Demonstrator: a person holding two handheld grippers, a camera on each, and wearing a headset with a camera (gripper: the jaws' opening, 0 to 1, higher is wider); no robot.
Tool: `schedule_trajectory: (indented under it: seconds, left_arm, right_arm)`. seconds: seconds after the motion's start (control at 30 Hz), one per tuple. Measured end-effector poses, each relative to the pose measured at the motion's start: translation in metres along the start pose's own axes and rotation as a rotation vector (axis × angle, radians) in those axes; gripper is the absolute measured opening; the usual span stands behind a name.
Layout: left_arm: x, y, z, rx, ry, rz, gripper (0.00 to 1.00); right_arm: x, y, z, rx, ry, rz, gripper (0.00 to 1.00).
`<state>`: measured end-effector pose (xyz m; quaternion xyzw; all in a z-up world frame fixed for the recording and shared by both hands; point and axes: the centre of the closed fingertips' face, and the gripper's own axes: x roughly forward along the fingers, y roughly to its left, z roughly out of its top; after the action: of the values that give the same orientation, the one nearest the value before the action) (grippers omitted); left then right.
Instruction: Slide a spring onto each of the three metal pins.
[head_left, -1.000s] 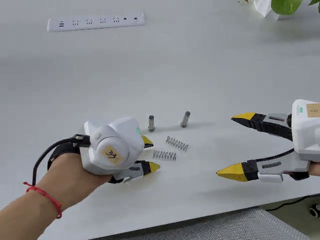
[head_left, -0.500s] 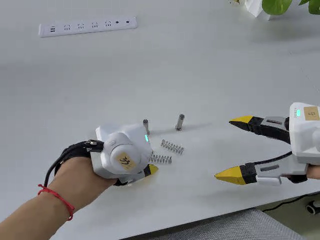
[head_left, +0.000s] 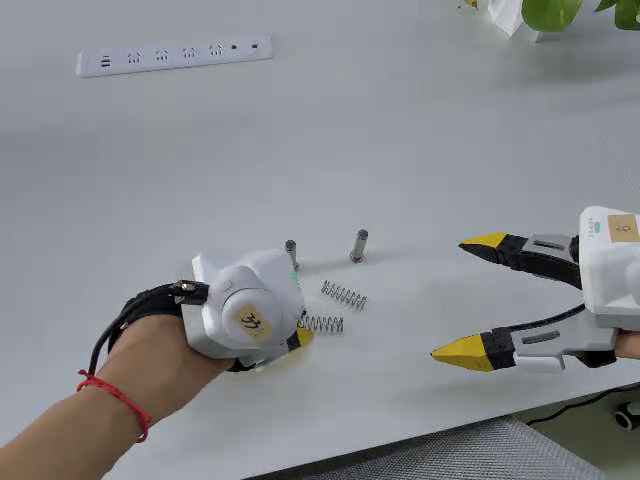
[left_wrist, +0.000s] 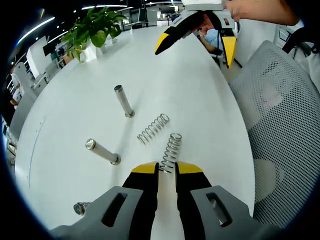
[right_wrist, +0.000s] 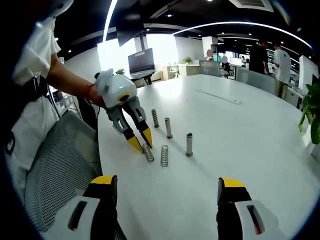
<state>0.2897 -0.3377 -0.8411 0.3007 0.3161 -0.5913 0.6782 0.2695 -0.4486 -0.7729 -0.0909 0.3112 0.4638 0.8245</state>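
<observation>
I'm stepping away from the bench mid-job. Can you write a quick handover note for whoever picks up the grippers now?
Left gripper: low over the table, jaws narrowed around the near end of the gripped spring. I cannot tell if it is clamped.
Right gripper: wide open, holding nothing, off to the side.
The other loose spring lies on the table beside the first.
Done: the sprung pin appears to carry a spring already.
Left: the middle pin and the end pin stand bare. Each needs one of the two loose springs.
</observation>
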Motion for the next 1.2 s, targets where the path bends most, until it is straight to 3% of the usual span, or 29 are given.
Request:
schedule_trajectory:
  seconds: [0.43, 1.2]
  left_arm:
    - [0.0009, 0.0, -0.001, -0.016, -0.002, -0.002, 0.07]
    - [-0.0041, -0.0046, -0.0001, -0.057, -0.036, -0.01, 0.07]
  right_arm:
    - [0.0009, -0.0004, -0.0056, -0.005, 0.018, 0.007, 0.84]
    - [0.0084, 0.0065, 0.0, -0.02, 0.021, 0.025, 0.81]
